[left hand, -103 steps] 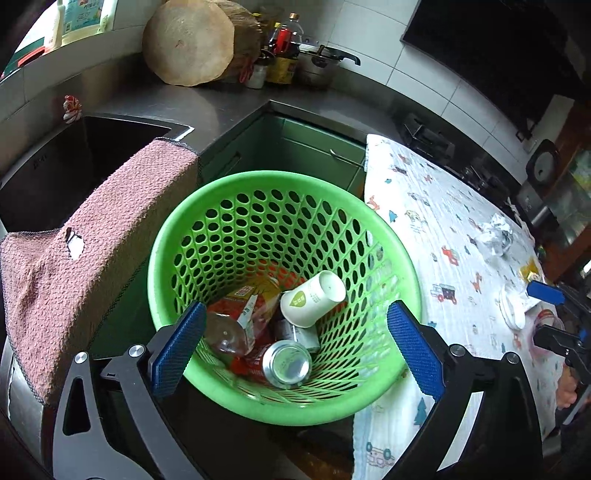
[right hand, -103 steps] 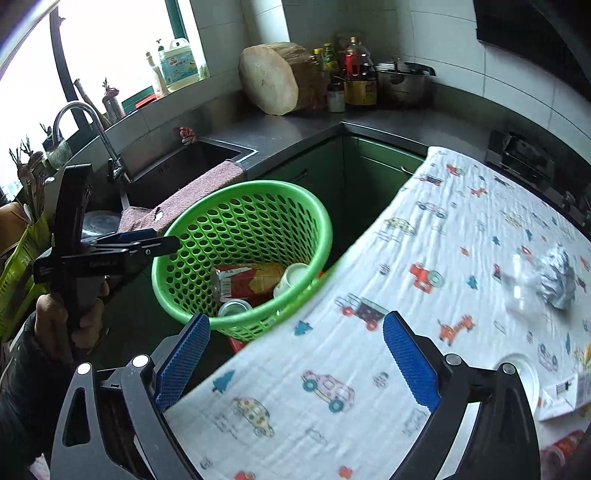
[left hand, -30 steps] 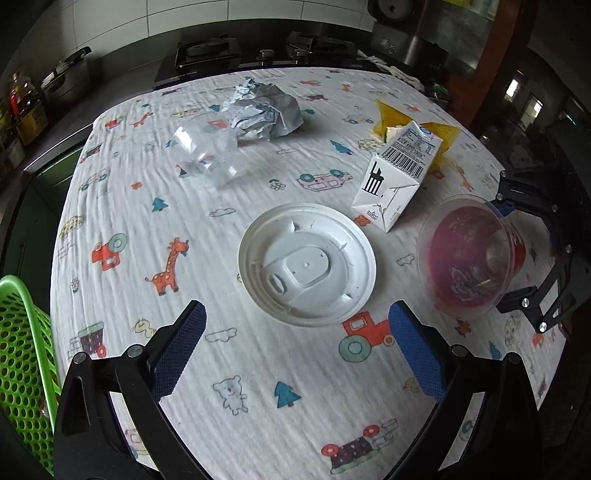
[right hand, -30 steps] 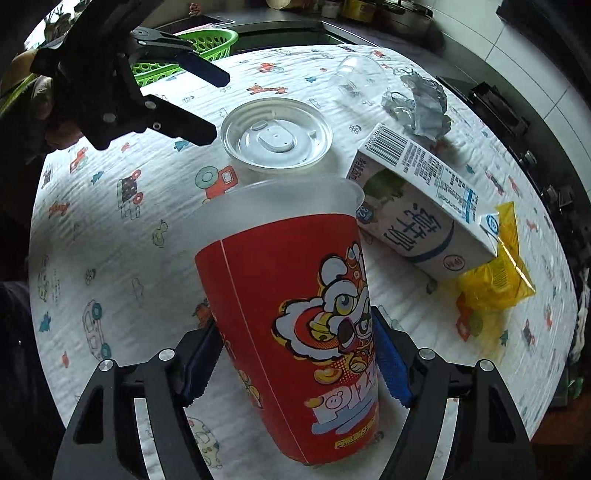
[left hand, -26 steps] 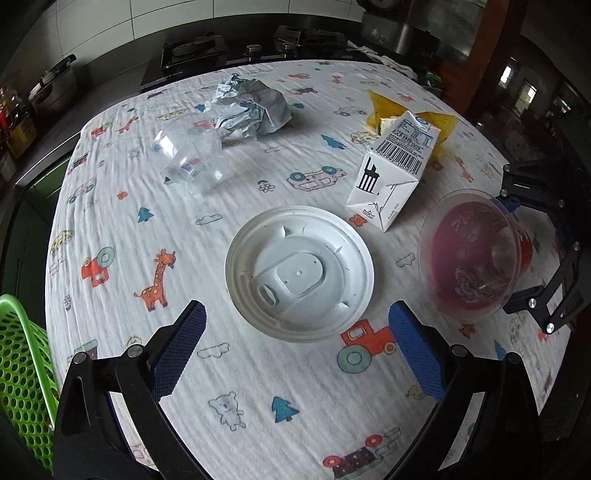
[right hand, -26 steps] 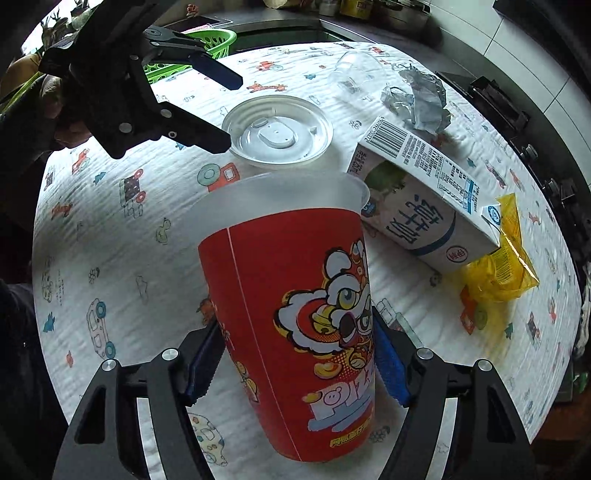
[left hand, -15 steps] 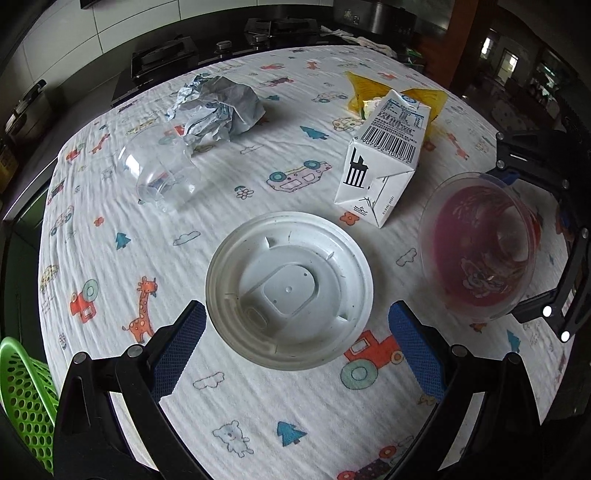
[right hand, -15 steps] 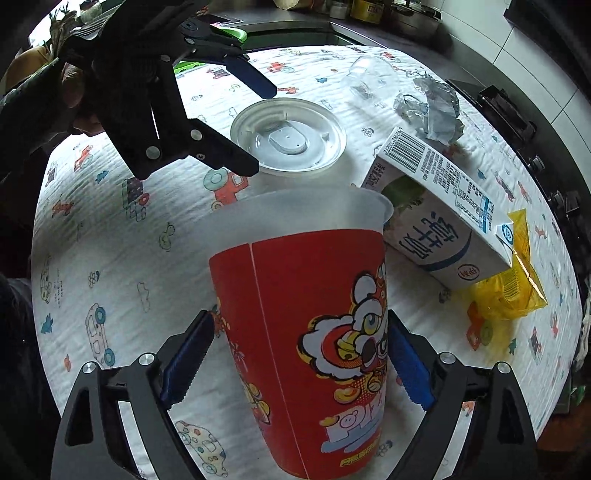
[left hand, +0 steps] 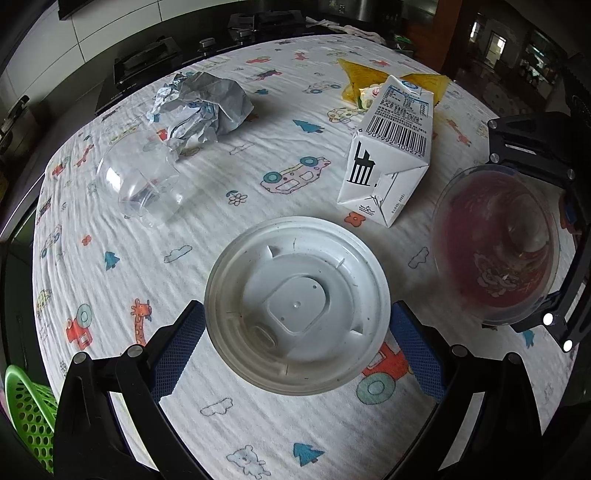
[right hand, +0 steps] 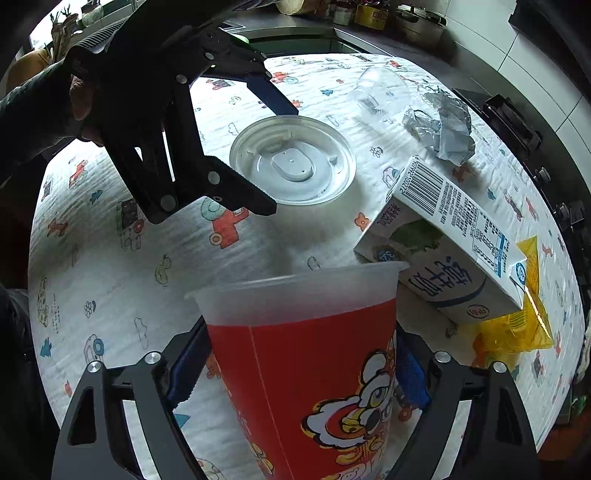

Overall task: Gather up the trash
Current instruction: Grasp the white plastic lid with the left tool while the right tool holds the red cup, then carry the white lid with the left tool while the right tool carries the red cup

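A white plastic lid [left hand: 297, 304] lies flat on the patterned tablecloth [left hand: 229, 413]. My left gripper [left hand: 297, 343] is open, its blue pads on either side of the lid's near half; it also shows in the right wrist view [right hand: 271, 155]. My right gripper [right hand: 297, 373] is shut on a red cup [right hand: 314, 373] with a cartoon print, held upright. The cup also shows in the left wrist view [left hand: 496, 245], at the right. A white milk carton [left hand: 388, 151], a yellow wrapper [left hand: 354, 77], a clear plastic cup [left hand: 142, 181] and crumpled foil [left hand: 203, 105] lie on the table.
A green perforated basket [left hand: 27, 402] sits off the table's near left edge. A dark stove top [left hand: 147, 59] borders the table's far side. In the right wrist view, jars and a pot [right hand: 417, 24] stand on the far counter.
My left gripper has moved from over the basket to the table and closed in on the white lid. My right gripper has closed tighter on the red cup.
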A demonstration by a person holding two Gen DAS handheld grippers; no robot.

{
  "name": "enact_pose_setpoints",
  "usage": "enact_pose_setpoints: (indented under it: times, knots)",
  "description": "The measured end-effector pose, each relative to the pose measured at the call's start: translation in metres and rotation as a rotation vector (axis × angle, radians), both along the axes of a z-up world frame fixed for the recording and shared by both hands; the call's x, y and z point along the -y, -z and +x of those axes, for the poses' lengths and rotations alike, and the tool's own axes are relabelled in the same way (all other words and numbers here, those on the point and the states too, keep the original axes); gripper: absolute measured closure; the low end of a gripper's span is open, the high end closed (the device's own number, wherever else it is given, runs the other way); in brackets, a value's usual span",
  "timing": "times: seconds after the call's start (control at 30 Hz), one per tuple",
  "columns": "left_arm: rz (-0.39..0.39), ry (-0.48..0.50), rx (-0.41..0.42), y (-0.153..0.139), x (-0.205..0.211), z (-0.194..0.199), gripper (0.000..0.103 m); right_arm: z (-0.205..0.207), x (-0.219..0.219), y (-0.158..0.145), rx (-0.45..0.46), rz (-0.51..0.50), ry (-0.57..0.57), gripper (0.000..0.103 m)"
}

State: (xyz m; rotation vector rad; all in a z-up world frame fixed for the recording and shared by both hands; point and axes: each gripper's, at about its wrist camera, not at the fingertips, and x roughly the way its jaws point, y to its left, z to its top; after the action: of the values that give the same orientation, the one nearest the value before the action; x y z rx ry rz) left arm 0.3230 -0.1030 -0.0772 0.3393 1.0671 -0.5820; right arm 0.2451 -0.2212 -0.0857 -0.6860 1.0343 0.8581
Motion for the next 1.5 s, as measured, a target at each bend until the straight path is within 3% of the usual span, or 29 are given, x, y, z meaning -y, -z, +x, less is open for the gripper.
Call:
enact_pose_setpoints:
  times: [0.53,0.8,1.23,1.5]
  knots:
    - [-0.061,-0.057,0.052,-0.006,-0.014,-0.018,0.012,-0.008,0.005,-0.013,-0.003,0.072,0.078,0.030]
    - [-0.111,-0.139,0.094,-0.025,-0.048,-0.043,0.012,-0.021,-0.011,-0.026,0.005,0.122,0.102,0.030]
    - [-0.142,-0.362,0.206,-0.069,-0.175,-0.088,0.012,-0.041,-0.085,-0.054,0.039,0.165,0.070,0.031]
    - [-0.111,-0.567,0.211,-0.071,-0.279,-0.097,0.012,-0.039,-0.153,-0.071,0.046,0.188,0.037,0.031]
